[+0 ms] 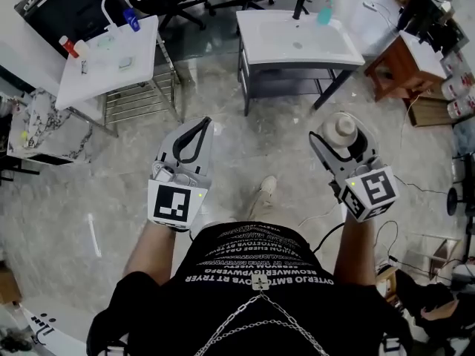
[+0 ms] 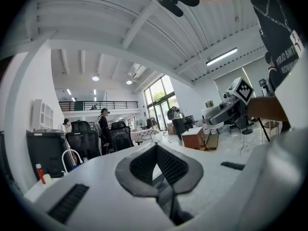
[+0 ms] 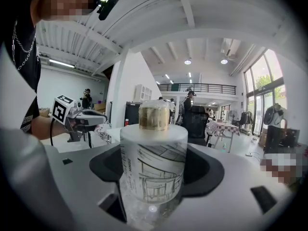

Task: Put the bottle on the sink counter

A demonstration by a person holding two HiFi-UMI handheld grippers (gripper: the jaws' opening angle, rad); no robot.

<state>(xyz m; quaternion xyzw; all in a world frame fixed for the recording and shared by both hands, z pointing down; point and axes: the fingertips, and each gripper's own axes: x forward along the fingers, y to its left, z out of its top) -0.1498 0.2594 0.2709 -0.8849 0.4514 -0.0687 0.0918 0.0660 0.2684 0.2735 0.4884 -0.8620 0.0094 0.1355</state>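
While the left gripper (image 1: 202, 124) hung at the left, its jaws met at the tips around nothing, the task's thing was on the other side. Ahead, across open floor, stood what was judged the sink counter (image 1: 267, 47), its white surface bare beside the basin, with a black tap (image 1: 300, 6) at the back. The right gripper (image 1: 338, 136) was the nearer of the two. Its jaws were clamped wide on the bottle (image 1: 343, 128), which stood upright, long axis vertical and cap uppermost. Bottle and surface were well apart. Since the surface lay forward and slightly left of the jaws, the coming move was judged a forward carry followed by a level set-down.
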